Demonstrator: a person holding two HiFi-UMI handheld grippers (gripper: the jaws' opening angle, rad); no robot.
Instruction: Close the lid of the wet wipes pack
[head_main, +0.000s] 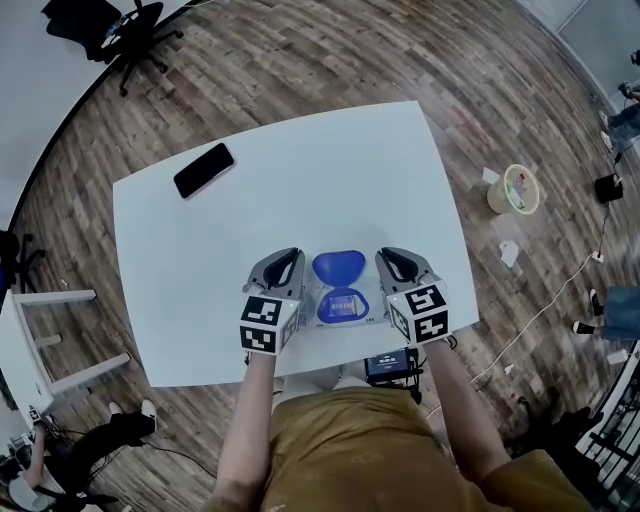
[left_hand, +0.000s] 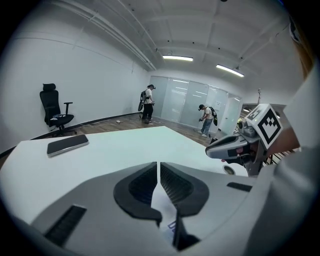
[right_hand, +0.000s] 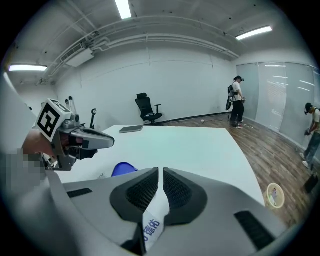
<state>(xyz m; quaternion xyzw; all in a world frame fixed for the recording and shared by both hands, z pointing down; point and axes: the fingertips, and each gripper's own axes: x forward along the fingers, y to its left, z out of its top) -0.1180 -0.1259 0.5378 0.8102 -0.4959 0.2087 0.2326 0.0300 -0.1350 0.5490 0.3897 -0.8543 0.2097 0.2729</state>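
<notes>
Two hand-held grippers sit at the near edge of a white counter (head_main: 300, 170), one on each side of the wet wipes pack (head_main: 343, 305). The pack lies flat between them, close to the person's body. Its blue lid (head_main: 338, 266) is open, flipped back toward the far side of the counter, and the oval opening beneath it is uncovered.

The left hand-held gripper (head_main: 283, 265) is at the pack's left side. In its own view the jaws are drawn almost together, with a thin fold of the pack's white wrapper, showing a little blue print, pinched between them. The right hand-held gripper (head_main: 402, 262) is at the pack's right side. Its jaws are likewise narrowed onto a strip of white wrapper bearing blue characters, and the raised blue lid shows just to the left of its jaws.

A black smartphone (head_main: 204, 170) lies face up near the far left corner of the counter, well apart from the pack. A black office chair (head_main: 130, 35) stands on the wooden floor (head_main: 330, 55) beyond that corner. A round cream-coloured roll (head_main: 514, 188) lies on the floor to the right of the counter.
</notes>
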